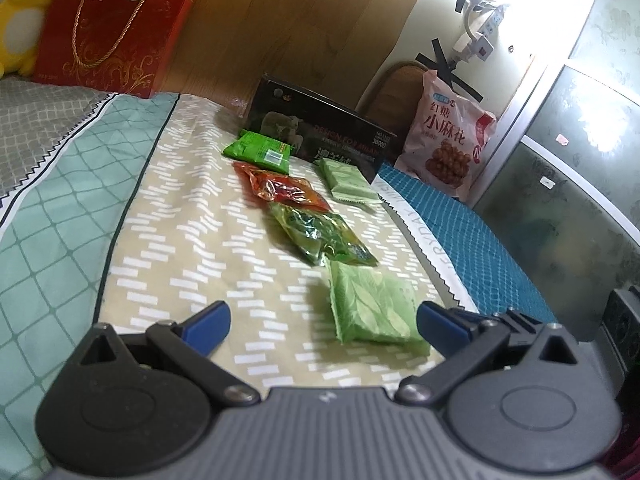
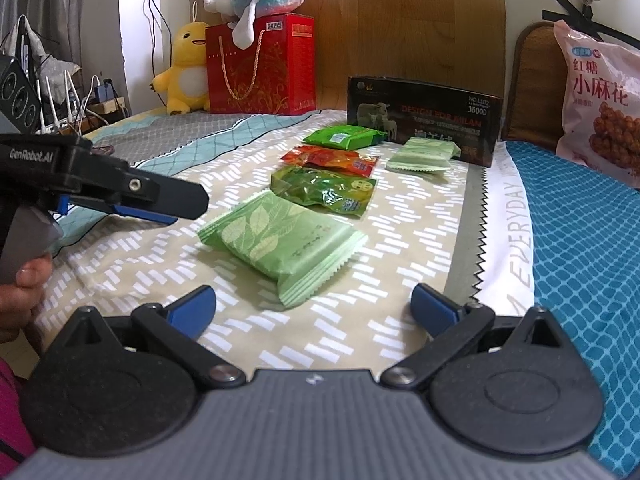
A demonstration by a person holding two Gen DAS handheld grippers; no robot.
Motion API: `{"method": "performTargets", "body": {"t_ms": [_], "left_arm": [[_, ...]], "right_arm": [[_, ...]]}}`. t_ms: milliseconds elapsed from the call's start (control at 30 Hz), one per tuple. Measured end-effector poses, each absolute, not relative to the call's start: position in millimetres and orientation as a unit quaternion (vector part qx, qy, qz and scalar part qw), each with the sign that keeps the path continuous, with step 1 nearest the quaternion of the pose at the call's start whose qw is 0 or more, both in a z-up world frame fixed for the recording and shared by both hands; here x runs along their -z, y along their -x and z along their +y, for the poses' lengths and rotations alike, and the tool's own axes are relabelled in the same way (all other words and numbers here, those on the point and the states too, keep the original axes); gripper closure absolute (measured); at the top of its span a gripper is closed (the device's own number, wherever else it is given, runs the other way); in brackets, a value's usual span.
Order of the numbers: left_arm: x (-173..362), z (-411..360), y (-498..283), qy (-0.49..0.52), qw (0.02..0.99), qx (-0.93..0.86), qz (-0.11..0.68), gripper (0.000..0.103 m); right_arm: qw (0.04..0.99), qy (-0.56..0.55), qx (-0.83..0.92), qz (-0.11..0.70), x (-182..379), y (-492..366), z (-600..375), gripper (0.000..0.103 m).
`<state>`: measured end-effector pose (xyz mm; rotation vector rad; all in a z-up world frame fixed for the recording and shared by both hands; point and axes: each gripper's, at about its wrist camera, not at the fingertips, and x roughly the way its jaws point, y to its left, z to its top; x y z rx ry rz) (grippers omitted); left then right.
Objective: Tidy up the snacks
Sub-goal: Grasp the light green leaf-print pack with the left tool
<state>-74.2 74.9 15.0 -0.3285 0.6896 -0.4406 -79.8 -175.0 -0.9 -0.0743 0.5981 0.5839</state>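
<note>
Snack packets lie in a row on the patterned bedspread [image 2: 132,264]. Nearest is a pale green leaf-print packet [image 2: 280,240] [image 1: 372,308]. Behind it come a clear green packet [image 2: 324,188] [image 1: 324,236], a red-orange packet [image 2: 332,158] [image 1: 284,190] and a bright green packet [image 2: 344,136] [image 1: 258,150]. A second pale green packet [image 2: 424,154] [image 1: 348,180] leans by a black box [image 2: 424,112] [image 1: 320,132]. My left gripper [image 1: 324,322] [image 2: 176,208] is open, left of the nearest packet. My right gripper [image 2: 314,308] is open just in front of it, holding nothing.
A pink snack bag [image 2: 600,100] [image 1: 448,140] stands at the right on the blue cover. A red gift bag [image 2: 260,68] [image 1: 116,28] with a plush on top and a yellow plush [image 2: 186,68] sit by the wooden headboard. A hand [image 2: 24,280] holds the left gripper's handle.
</note>
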Motion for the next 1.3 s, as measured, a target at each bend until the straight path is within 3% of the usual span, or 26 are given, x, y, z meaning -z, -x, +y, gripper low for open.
{"method": "performTargets", "body": {"t_ms": [400,533,633,900,1033,1133,1200,1300], "left_arm": [[-15.9,69.4,72.3,0.144,0.906,0.21,0.337,0.001],[-18.5,72.8,68.0,0.152,0.899,0.219,0.347,0.014],[-22.2,75.2,63.5,0.162,0.89,0.233,0.356,0.022],[-30.1,59.7,64.0,0.144,0.875,0.293,0.357,0.024],[-23.9,51.1,50.5,0.148,0.86,0.3,0.385,0.033],[-17.1,50.9,40.7,0.161,0.851,0.296,0.403,0.046],[-15.7,51.8,38.9,0.169,0.849,0.293,0.406,0.053],[-16.0,52.2,35.8,0.181,0.841,0.297,0.415,0.057]], "right_arm": [[0.913,0.017,-0.29,0.287,0.1,78.9,-180.5,0.001],[0.913,0.016,-0.292,0.284,-0.5,80.1,-182.1,0.006],[0.911,0.021,-0.299,0.283,-1.9,81.1,-182.0,0.014],[0.903,0.035,-0.317,0.287,-5.7,78.8,-179.7,0.037],[0.896,0.037,-0.323,0.301,-9.0,67.4,-176.9,0.047],[0.892,0.041,-0.33,0.306,-10.3,64.1,-174.7,0.056],[0.889,0.043,-0.338,0.307,-10.9,64.3,-173.9,0.071],[0.885,0.036,-0.346,0.31,-13.3,62.3,-175.0,0.071]]}}
